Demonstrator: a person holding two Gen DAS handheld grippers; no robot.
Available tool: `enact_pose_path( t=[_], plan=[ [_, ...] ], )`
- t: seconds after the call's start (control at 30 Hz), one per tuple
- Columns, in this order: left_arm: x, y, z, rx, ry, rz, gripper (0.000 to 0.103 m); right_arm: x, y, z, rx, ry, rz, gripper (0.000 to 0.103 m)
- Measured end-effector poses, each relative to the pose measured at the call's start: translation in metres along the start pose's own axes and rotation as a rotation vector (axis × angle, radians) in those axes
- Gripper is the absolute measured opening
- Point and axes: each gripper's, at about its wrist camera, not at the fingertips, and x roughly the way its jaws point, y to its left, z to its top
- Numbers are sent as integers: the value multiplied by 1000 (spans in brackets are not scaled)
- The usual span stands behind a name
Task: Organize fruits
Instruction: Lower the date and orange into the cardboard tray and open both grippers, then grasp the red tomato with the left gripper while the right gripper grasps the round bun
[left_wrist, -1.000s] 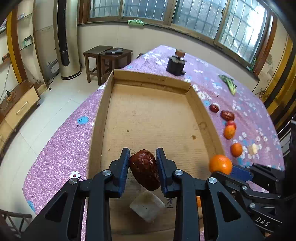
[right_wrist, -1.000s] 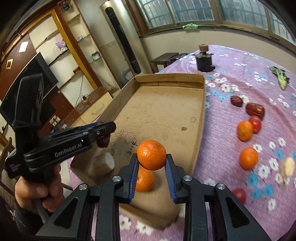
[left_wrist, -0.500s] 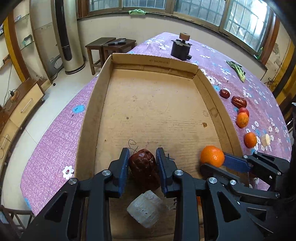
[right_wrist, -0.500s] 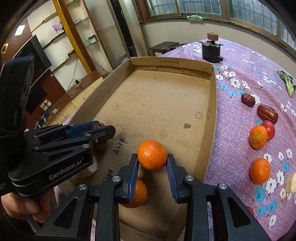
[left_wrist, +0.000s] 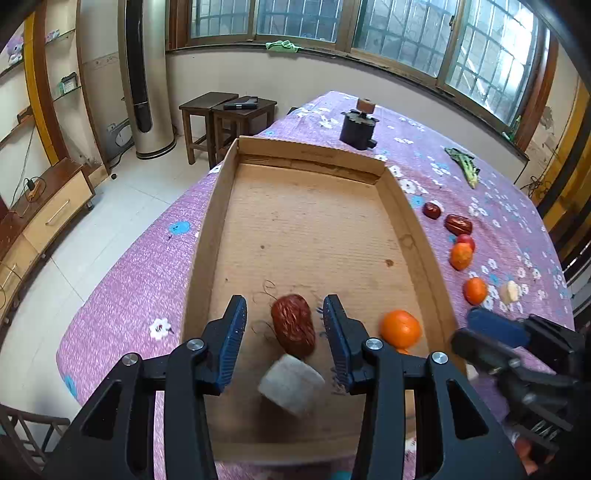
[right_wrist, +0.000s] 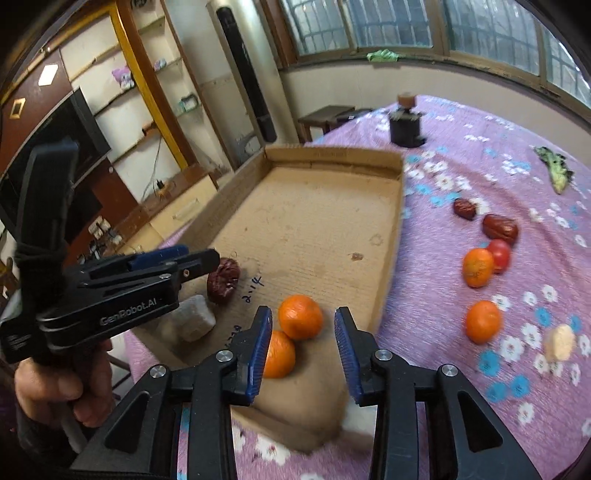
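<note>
A shallow cardboard box lies on the purple flowered table. My left gripper is open; a wrinkled red date lies on the box floor between its fingers, next to a whitish chunk. My right gripper is open; an orange rests on the box floor between its fingers, touching a second orange.
Right of the box lie two dates, a red fruit, two oranges and a pale chunk. A black pot and a green vegetable sit at the far end. Stools stand beyond the table.
Both grippers have opened. The date and the orange have left the jaws and now lie on the box floor. Both grippers have drawn back a little.
</note>
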Motion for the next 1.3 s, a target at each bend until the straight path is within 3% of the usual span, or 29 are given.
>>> enact_pose_path(
  t=[0.13, 0.43, 0.7, 1.0, 1.3],
  plan=[
    [-11, -13, -6, 17, -6, -38, 41, -35, -27, -17, 74, -52, -32, 40],
    [-30, -71, -19, 123, -8, -165, 41, -79, -89, -67, 233, -64, -128, 43],
    [-40, -119, -38, 219, 21, -272, 41, -91, -102, -88, 266, -65, -136, 43],
    [-35, -151, -51, 281, 64, -343, 41, -96, -104, -87, 264, -85, -147, 43],
    [-16, -182, -58, 348, 111, -392, 41, -84, -134, -62, 246, -94, -205, 43]
  ],
)
